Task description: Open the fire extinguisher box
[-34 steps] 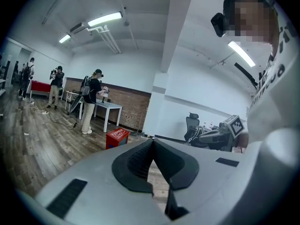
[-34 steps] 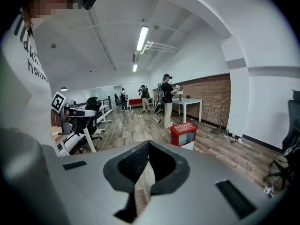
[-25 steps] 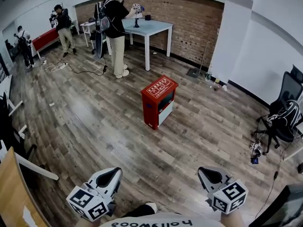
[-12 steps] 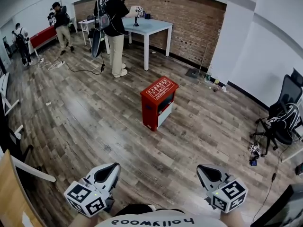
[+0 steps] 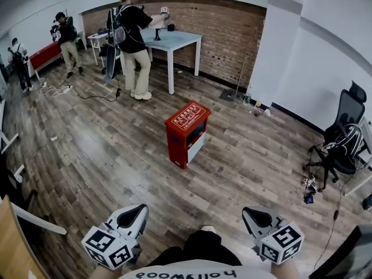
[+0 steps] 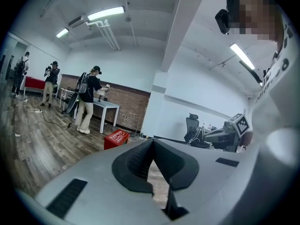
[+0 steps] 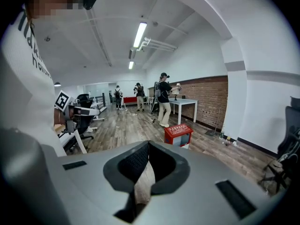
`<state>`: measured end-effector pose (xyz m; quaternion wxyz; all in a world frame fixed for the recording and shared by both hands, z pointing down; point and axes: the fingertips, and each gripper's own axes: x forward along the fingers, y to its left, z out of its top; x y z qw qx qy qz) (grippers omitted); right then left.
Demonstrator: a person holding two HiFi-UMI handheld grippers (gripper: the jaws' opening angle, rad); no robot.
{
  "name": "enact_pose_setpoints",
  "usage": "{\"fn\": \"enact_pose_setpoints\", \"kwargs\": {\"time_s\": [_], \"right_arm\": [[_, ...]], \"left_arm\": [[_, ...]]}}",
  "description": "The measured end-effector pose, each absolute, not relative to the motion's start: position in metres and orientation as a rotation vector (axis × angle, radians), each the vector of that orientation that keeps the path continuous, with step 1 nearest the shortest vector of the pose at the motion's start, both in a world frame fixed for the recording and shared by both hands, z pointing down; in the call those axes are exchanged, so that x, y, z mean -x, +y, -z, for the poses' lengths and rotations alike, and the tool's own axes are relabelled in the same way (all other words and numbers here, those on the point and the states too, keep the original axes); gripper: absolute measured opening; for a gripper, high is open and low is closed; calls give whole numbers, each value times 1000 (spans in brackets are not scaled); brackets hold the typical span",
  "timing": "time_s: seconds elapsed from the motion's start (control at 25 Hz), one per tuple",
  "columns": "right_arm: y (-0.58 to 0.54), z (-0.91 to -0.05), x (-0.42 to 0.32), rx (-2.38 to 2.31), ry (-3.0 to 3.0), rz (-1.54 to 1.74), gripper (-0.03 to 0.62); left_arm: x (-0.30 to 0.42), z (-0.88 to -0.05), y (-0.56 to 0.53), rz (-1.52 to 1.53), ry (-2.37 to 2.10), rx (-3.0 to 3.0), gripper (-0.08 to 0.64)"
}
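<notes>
Print on the fire extinguisher box (image 5: 185, 129) is unreadably small.

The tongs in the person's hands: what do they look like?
The left tongs and the right tongs are each a pale grey, wedge-shaped shell with a black ribbed lining inside its mouth and dark slots on top. Behind each sits a white cube printed with black square markers.
</notes>
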<state>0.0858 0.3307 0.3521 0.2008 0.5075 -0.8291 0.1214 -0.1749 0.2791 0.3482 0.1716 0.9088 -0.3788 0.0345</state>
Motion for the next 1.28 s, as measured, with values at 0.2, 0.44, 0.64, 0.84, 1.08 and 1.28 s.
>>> {"fn": "enact_pose_setpoints", "kwargs": {"time_s": [0.2,0.44,0.64,0.84,1.08,1.28], "right_arm": [[302,-361,-89,-1365,-2332,-349,11],[237,-359,-105,-1287,-2354,-309,11],[181,-356,-118,-1204,-2379,-280,11],[132,-352,-142,-1173,-2401,-265,11],[82,-357,-180,-1168,-2409,-291,11],[47,-357,-219,-1184,-2403,-298,11]], "left_arm": [[175,-365,264,-150,-1101,-2535,6],[166,-368,215,-120,-1187,-2474,6],[144,-362,176,-112,-1233,-2453,6],[121,-358,140,-128,-1274,-2432,6],[91,-353,89,-136,-1310,-2422,6],[55,-352,50,-160,-1295,-2436,6]]}}
